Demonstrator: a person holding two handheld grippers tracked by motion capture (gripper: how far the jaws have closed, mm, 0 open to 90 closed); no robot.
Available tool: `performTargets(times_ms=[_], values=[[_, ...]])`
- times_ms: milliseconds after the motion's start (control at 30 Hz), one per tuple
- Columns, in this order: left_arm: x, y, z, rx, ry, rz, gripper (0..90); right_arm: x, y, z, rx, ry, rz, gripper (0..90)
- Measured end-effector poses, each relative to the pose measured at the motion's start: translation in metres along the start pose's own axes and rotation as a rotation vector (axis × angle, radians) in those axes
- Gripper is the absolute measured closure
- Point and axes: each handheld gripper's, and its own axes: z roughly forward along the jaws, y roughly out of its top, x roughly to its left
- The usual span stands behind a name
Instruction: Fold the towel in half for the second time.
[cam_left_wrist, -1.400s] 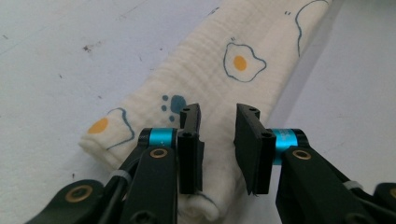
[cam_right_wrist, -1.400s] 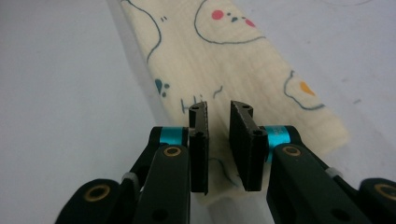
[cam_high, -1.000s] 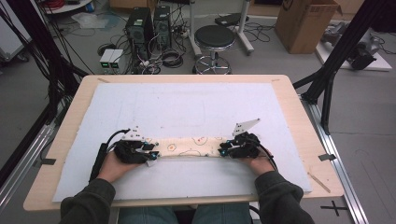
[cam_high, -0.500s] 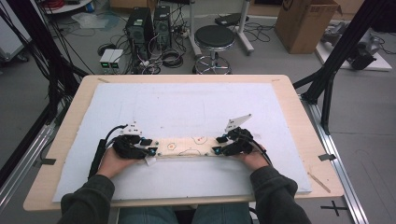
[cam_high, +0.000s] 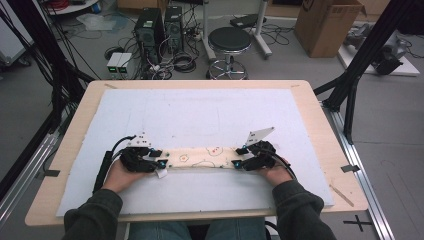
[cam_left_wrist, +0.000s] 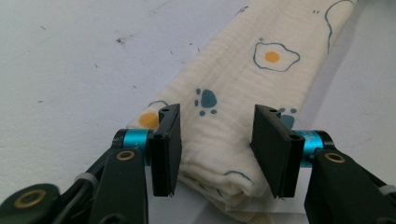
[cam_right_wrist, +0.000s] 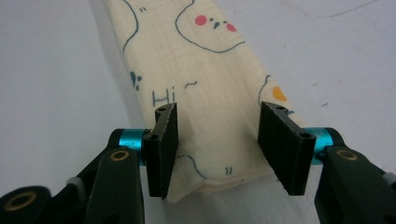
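Where it lies folded, cream printed cloth (cam_high: 205, 157), long strip

Even, diffuse overhead light; no glare. High view: soft overall, the white mat (cam_high: 200, 115) bright, the floor beyond it dimmer, straight edges slightly bowed toward the frame borders. Gripper views: the cloth (cam_left_wrist: 243, 93) is sharp near the jaws and casts a faint soft shadow on the mat beside it; its far end blurs mildly.
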Motion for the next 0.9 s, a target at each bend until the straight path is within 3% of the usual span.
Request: performTargets(times_ms=[400, 533, 700, 900], values=[[-0.006, -0.002, 0.001, -0.002, 0.036, 0.044, 52.8, 0.002, -0.005, 0.001, -0.031, -0.013, -0.015, 47.6], [-0.008, -0.001, 0.001, -0.002, 0.045, 0.042, 52.5, 0.003, -0.006, 0.001, -0.039, -0.024, -0.008, 47.5], [-0.007, 0.000, -0.007, -0.023, 0.034, 0.021, 49.1, 0.002, -0.005, 0.000, -0.055, -0.006, 0.041, 44.5], [0.006, 0.000, -0.022, -0.131, 0.056, -0.066, 47.8, -0.003, -0.001, -0.011, -0.116, 0.009, 0.083, 41.3]])
